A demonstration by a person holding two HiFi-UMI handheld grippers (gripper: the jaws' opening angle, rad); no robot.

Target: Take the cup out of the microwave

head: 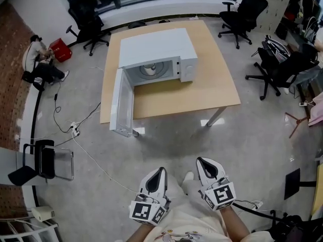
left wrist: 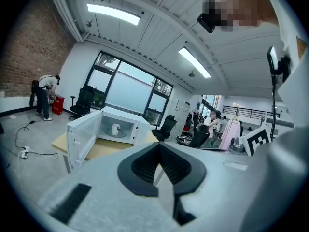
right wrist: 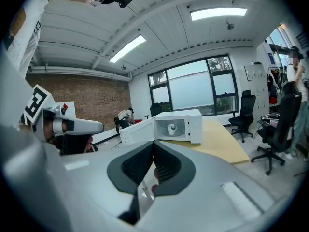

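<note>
A white microwave (head: 157, 54) stands on a wooden table (head: 217, 84), its door (head: 121, 102) swung wide open to the left. Inside it, on the turntable, stands a white cup (head: 150, 69), also seen as the cup (left wrist: 116, 128) in the left gripper view and the cup (right wrist: 172, 129) in the right gripper view. Both grippers are far short of the table, low over the floor and side by side. My left gripper (head: 161, 170) and right gripper (head: 200, 160) are shut with nothing held. Each points toward the microwave (left wrist: 118, 124) (right wrist: 186, 122).
Black office chairs (head: 247, 9) ring the table at the back and right. Cables and a power strip (head: 74, 130) lie on the floor at left, near a black folding chair (head: 43, 160). A person (head: 38, 59) bends by the brick wall. The open door overhangs the table's front left corner.
</note>
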